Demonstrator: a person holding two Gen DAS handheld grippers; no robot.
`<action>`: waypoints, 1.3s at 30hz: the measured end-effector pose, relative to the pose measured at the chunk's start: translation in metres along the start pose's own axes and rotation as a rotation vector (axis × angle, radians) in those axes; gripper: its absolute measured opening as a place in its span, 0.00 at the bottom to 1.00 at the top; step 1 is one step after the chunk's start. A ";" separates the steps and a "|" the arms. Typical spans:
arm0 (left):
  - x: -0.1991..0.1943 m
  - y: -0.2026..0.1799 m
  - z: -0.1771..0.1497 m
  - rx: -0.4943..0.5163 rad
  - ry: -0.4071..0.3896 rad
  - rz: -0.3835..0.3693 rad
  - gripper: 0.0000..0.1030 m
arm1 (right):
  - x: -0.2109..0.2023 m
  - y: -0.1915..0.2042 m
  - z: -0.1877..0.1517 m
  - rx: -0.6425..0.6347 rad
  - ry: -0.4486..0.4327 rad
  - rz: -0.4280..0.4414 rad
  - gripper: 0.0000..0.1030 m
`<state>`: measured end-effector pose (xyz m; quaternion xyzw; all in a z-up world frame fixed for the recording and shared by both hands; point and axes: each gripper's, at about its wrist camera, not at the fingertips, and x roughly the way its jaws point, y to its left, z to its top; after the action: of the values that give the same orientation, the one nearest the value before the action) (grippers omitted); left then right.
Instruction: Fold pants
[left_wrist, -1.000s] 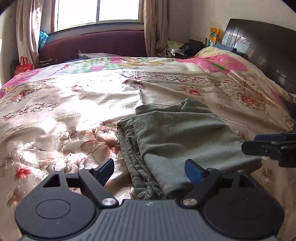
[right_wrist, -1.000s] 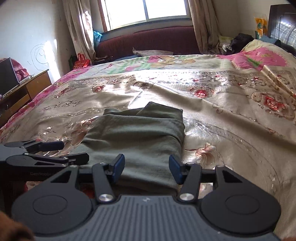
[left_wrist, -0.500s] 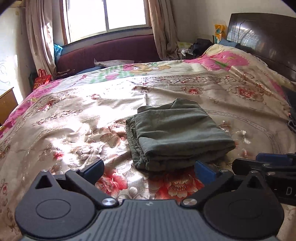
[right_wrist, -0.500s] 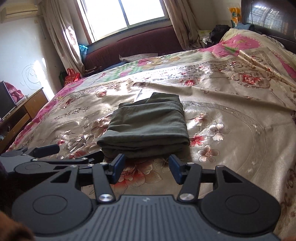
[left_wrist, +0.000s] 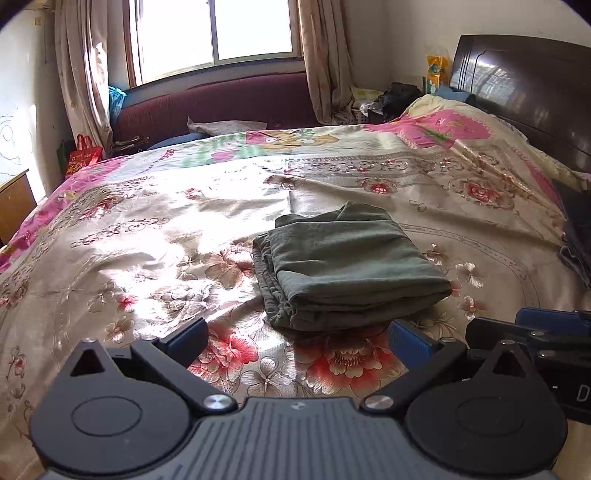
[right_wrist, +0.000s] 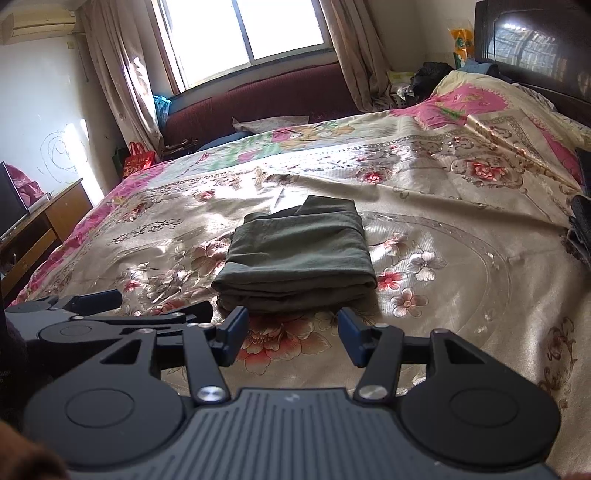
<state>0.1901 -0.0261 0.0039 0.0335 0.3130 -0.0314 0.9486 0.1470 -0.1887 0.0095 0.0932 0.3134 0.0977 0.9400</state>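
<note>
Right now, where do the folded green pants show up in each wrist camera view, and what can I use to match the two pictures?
Left wrist view: the folded pants lie just right of centre on the floral bedspread, ahead of the open fingers.
Right wrist view: the pants lie dead centre, just beyond the open fingers.
Shared landmark: the window behind the bed.

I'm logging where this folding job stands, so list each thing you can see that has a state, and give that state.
pants: folded into a compact stack, lying flat on the bedspread, touched by neither tool
left tongs: open, empty, short of the pants
right tongs: open, empty, short of the pants
bedspread: spread over the bed, lightly wrinkled
curtains: drawn aside from the window
</note>
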 end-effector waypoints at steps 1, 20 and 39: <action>-0.001 0.001 0.001 -0.005 -0.005 0.002 1.00 | 0.000 0.001 0.001 0.003 -0.003 0.002 0.54; -0.011 0.010 0.003 -0.014 -0.022 0.026 1.00 | -0.007 0.011 0.003 0.001 -0.013 0.012 0.54; -0.013 0.017 -0.008 -0.029 -0.011 0.031 1.00 | -0.008 0.016 -0.004 -0.017 0.000 0.016 0.54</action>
<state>0.1763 -0.0085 0.0062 0.0243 0.3076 -0.0122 0.9511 0.1365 -0.1745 0.0148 0.0875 0.3118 0.1077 0.9399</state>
